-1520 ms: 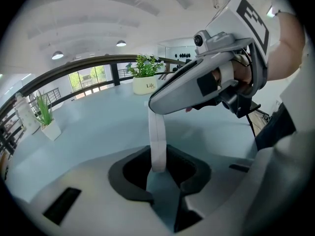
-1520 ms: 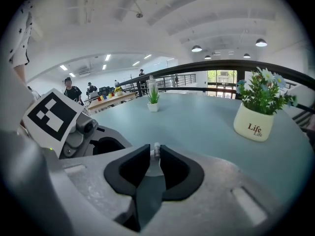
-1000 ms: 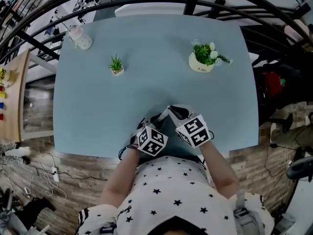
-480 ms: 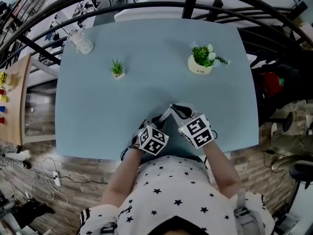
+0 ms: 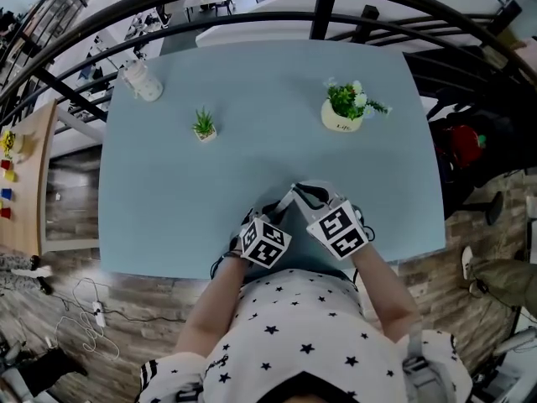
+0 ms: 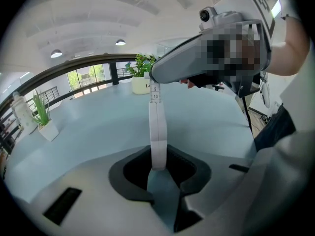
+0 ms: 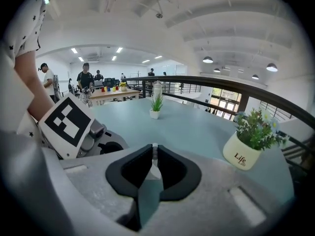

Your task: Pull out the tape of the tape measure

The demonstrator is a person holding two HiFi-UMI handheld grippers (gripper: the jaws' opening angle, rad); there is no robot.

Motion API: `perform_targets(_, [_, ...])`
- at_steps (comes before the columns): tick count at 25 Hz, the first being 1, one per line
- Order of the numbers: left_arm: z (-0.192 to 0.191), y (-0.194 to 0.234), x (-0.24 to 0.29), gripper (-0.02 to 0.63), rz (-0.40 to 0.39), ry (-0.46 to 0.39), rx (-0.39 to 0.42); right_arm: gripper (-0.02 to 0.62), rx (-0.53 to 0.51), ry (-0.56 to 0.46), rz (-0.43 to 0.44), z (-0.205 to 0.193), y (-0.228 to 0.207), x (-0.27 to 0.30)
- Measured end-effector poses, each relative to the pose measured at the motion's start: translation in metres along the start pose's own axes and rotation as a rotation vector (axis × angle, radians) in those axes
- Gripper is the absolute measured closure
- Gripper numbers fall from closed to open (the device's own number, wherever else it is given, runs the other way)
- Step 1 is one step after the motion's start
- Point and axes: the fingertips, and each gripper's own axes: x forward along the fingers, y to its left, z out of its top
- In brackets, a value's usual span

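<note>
My left gripper (image 6: pixel 158 163) is shut on the white tape measure case (image 6: pixel 158 132), which stands edge-on between its jaws. A short length of white tape (image 6: pixel 155 93) with printed numbers runs up from the case to my right gripper (image 6: pixel 156 78), just above. In the right gripper view my right gripper (image 7: pixel 154 156) is shut on the thin tape end (image 7: pixel 154 152). In the head view both grippers sit close together over the near edge of the blue table (image 5: pixel 168 183): the left gripper (image 5: pixel 268 211), the right gripper (image 5: pixel 297 191) and the tape (image 5: pixel 283 201) between them.
A leafy plant in a white pot (image 5: pixel 344 107) stands at the far right of the table, a small green plant (image 5: pixel 204 126) at the far left, and a white bottle (image 5: pixel 141 80) in the far left corner. A black railing (image 5: pixel 319 11) curves behind the table. People stand at a distant table (image 7: pixel 106 93).
My right gripper has risen slightly with the tape end in it. The left gripper and the case have stayed in place.
</note>
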Motion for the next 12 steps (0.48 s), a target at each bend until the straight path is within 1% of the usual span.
perform_targets(2, [0.0, 0.0, 0.0, 0.522, 0.0, -0.001, 0.001, 0.555, -0.003, -0.009, -0.008, 0.003, 0.0, -0.001])
perform_targets(6, [-0.001, 0.001, 0.001, 0.522, 0.0, 0.002, -0.004, 0.555, 0.019, -0.073, -0.056, 0.018, -0.016, -0.011])
perform_targets(12, [0.0, 0.0, 0.0, 0.522, -0.004, -0.001, -0.003, 0.555, -0.025, -0.056, -0.054, 0.026, -0.01, -0.02])
